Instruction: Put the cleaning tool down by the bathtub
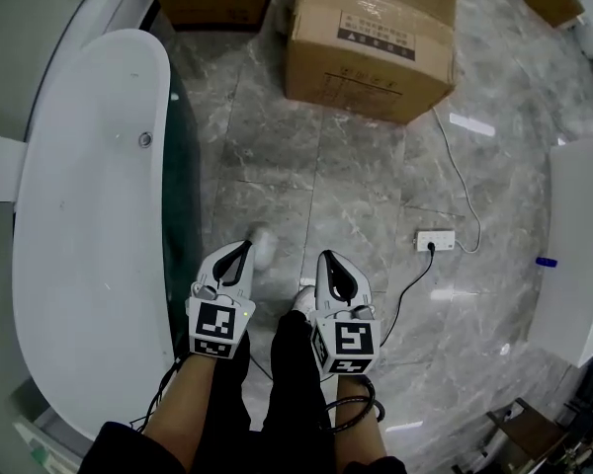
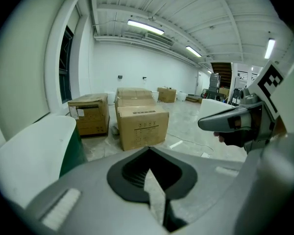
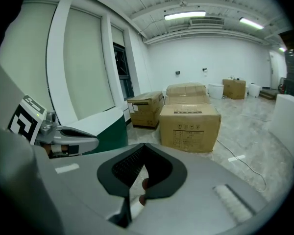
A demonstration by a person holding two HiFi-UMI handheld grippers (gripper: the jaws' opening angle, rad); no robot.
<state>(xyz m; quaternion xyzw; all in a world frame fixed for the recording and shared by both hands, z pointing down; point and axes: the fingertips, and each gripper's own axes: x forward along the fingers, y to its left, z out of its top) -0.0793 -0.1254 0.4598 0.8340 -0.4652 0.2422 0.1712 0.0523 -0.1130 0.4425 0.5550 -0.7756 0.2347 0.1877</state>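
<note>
The white bathtub (image 1: 89,215) with its dark green side runs along the left, and shows in the left gripper view (image 2: 34,151) and the right gripper view (image 3: 103,119). No cleaning tool shows in any view. My left gripper (image 1: 245,248) (image 2: 148,151) is held low beside the tub, jaws shut with nothing between them. My right gripper (image 1: 326,257) (image 3: 144,146) hangs next to it, also shut and empty. Each one appears in the other's view: the right gripper (image 2: 201,124) and the left gripper (image 3: 95,142).
A large cardboard box (image 1: 371,42) (image 2: 139,126) (image 3: 188,124) stands ahead on the marble floor, with more boxes behind it. A white power strip (image 1: 435,238) with cables lies at the right. A white fixture (image 1: 578,245) stands at the far right. The person's legs are below me.
</note>
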